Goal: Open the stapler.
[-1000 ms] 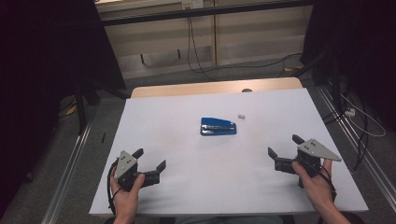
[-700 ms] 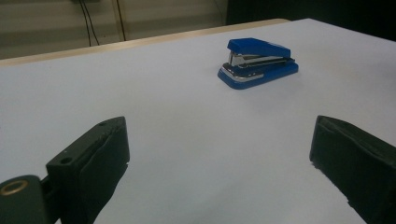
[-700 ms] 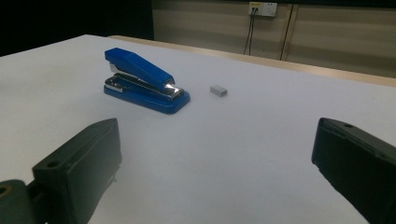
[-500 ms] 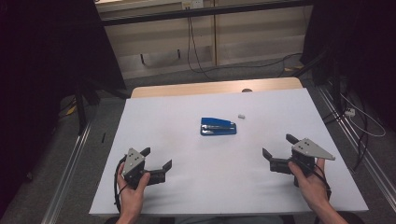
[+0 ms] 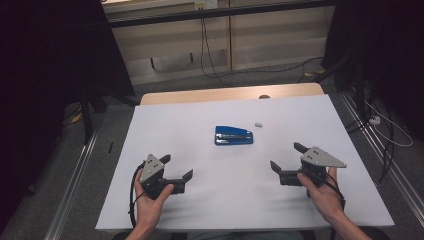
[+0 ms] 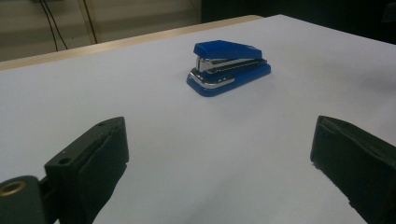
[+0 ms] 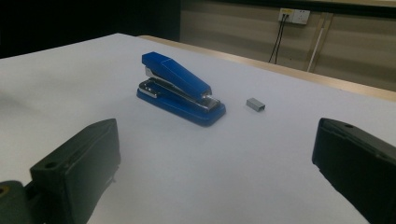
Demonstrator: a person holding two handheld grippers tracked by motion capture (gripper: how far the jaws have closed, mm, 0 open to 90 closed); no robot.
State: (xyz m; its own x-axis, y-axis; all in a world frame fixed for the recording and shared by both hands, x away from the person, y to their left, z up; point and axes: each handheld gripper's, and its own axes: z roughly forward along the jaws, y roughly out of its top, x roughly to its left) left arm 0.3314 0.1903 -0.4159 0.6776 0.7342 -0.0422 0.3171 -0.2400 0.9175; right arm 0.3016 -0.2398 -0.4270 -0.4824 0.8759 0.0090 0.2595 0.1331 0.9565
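Observation:
A blue stapler (image 5: 233,135) lies closed in the middle of the white table top (image 5: 200,210). Just to its right and a bit farther back sits a small grey block of staples (image 5: 258,124). My left gripper (image 5: 177,166) is held low at the front left, open and holding nothing. My right gripper (image 5: 286,156) is at the front right, also open and holding nothing. In the left gripper view the stapler (image 6: 229,67) sits ahead, beyond the spread jaws. The right gripper view has the stapler (image 7: 180,88) and the staple block (image 7: 255,104) ahead of its wide jaws.
A wooden strip (image 5: 230,94) runs along the table's back edge. Behind it, cables (image 5: 210,60) hang down a pale wall to the floor. Metal rails (image 5: 75,175) run along the floor on both sides. Dark curtains stand at the left and right.
Both grippers have drifted a little inward, toward the stapler. Both stay open, and the stapler and staple block have not moved.

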